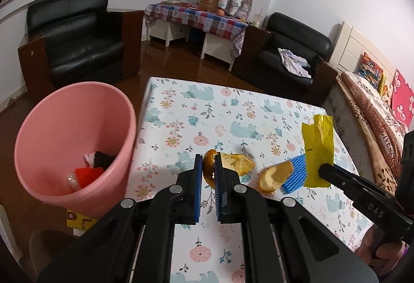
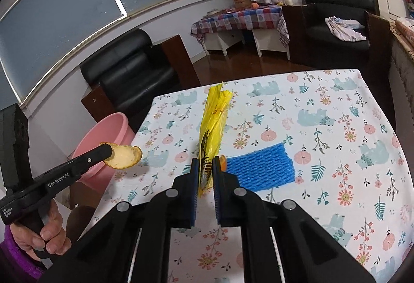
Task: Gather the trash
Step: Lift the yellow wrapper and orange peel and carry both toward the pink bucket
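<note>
left gripper [image 1: 208, 166] pinches peel [image 1: 238, 165] (right gripper [image 2: 205, 166]: yellow wrapper [image 2: 213, 122])

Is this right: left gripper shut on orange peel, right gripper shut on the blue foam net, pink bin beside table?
Not quite. The right gripper is shut on the yellow wrapper, not the blue foam net, which lies on the table in the right wrist view. The rest holds.

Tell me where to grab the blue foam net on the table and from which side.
Grip the blue ribbed foam net sleeve at its free right edge, coming from above: it lies flat on the floral table, and its left end sits beside the orange peel piece there.
</note>
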Motion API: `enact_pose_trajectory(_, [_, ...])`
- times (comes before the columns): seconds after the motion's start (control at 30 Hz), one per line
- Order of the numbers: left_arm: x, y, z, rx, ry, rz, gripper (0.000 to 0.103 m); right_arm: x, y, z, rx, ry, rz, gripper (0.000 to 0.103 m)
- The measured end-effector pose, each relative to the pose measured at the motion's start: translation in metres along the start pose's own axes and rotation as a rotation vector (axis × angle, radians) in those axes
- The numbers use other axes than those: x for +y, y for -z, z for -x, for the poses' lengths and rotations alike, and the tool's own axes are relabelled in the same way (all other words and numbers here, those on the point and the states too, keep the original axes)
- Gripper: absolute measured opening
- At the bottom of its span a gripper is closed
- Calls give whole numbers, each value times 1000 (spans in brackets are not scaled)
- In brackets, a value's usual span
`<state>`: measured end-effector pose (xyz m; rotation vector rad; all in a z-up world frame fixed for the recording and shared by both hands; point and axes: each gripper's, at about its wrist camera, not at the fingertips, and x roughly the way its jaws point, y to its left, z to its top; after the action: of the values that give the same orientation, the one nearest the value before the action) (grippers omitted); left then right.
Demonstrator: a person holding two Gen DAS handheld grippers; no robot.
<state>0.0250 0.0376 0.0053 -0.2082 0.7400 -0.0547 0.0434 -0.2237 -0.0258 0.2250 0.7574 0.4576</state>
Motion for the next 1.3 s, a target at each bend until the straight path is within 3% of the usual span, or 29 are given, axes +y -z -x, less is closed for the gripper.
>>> enact_pose_trajectory(0.57, [32,1,30,-50,-83,66,8,48,2,-6,27,-64,111,10])
enact_pose_trajectory(1.3, [94,-2,49,-108,-214,155,8,135,-26,-40,27,-149,284,10])
